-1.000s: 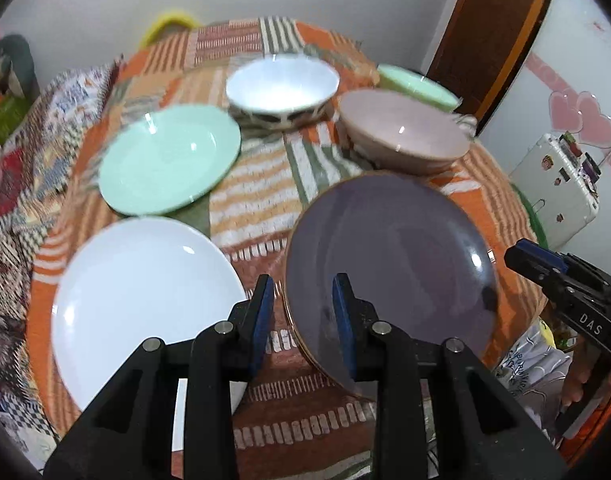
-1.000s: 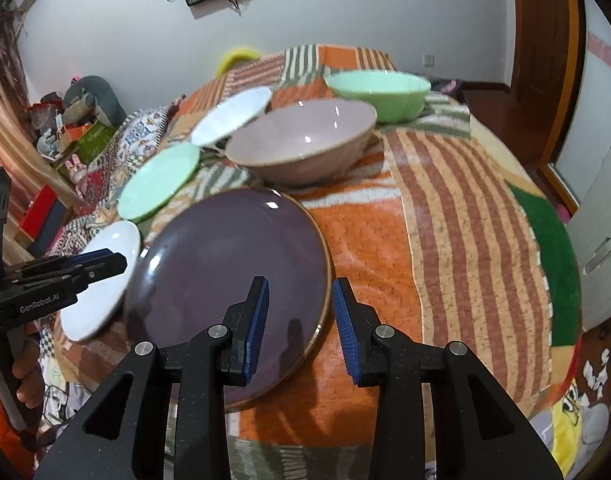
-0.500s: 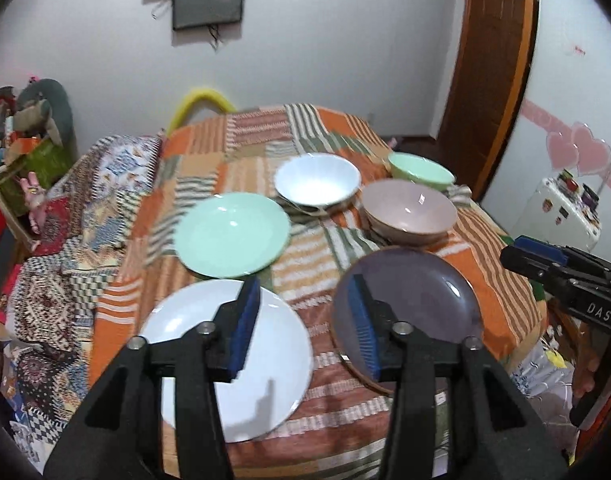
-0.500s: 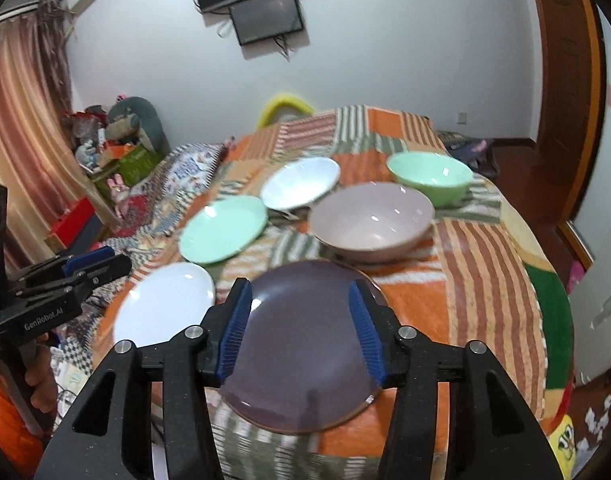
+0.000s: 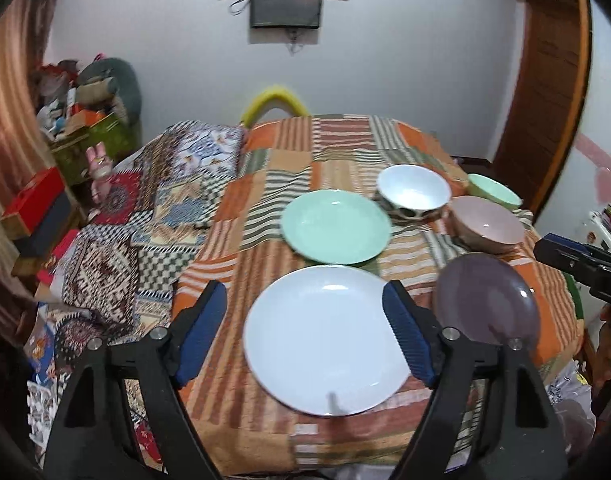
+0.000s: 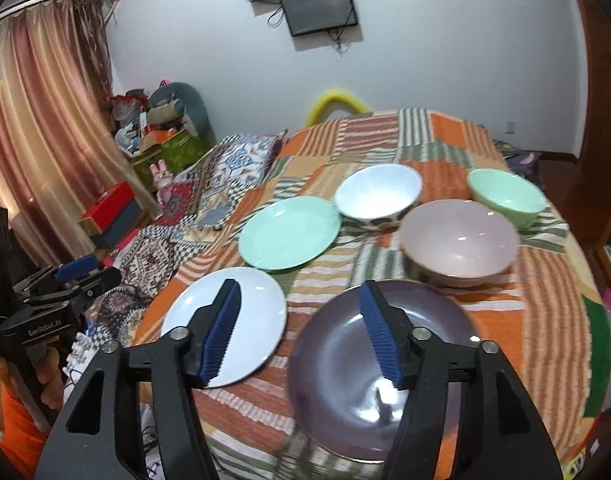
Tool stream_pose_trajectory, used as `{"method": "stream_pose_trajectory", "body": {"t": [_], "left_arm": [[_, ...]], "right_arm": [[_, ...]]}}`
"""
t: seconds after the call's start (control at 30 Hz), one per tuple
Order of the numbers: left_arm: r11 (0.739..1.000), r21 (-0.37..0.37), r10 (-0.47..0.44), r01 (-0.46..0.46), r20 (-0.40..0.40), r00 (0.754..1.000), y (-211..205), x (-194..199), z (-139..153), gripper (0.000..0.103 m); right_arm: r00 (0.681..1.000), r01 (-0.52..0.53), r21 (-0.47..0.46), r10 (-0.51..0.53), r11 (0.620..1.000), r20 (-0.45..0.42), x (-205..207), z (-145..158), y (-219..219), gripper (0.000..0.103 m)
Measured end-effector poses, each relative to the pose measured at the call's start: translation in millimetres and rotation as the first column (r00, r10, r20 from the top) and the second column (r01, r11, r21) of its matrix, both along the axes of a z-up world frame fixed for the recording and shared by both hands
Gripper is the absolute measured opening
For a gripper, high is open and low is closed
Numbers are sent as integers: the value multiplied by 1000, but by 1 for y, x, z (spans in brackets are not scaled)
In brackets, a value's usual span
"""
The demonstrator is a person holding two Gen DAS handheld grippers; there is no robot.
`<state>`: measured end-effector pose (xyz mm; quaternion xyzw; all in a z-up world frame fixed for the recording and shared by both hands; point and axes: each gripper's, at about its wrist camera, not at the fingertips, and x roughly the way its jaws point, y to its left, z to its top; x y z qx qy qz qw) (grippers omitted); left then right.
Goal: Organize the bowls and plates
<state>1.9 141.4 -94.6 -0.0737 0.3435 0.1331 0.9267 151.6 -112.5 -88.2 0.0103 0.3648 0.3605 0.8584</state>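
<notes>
Six pieces of crockery lie on a bed spread with an orange, green and white striped patchwork cover (image 5: 265, 208). Nearest the foot edge sit a white plate (image 5: 325, 340) and, to its right at the near right corner, a purple plate (image 6: 381, 376). Behind the white plate lies a mint-green plate (image 5: 336, 227). Farther back, toward the right edge, three bowls stand close together: a white bowl (image 6: 378, 195) with a dark patterned outside, a pink bowl (image 6: 459, 240) just behind the purple plate, and a mint-green bowl (image 6: 507, 196) farthest right.

Both claws hang above the near edge, pointing down at the plates. On the left claw (image 5: 305, 320) the jaws are opening, spread wide with the white plate seen between them and below; nothing is gripped. On the right claw (image 6: 301, 328) the jaws are opening too, over the gap between white plate and purple plate, and hold nothing.

To the left of the striped cover lies a second blanket (image 5: 145, 216) in blue, red and brown patterns. Beyond the head of the bed a yellow curved tube (image 6: 337, 102) shows against a pale wall that carries a dark screen (image 6: 319, 8). Pinkish curtains (image 6: 37, 120) hang at the left, with a heap of boxes and soft toys (image 6: 161, 120) beside them, and a brown wooden door (image 5: 545, 92) stands at the right.
</notes>
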Motion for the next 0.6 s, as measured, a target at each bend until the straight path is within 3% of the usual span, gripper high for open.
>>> {"method": "stream_pose_trajectory", "body": {"t": [0.3, 0.6], "left_arm": [[998, -46, 40, -44, -91, 995, 35, 4, -43, 81], [988, -139, 39, -72, -227, 973, 61, 19, -94, 81]], "right_arm": [[997, -67, -67, 64, 996, -48, 4, -21, 47, 64], [986, -125, -154, 106, 980, -127, 15, -56, 85, 64]]}}
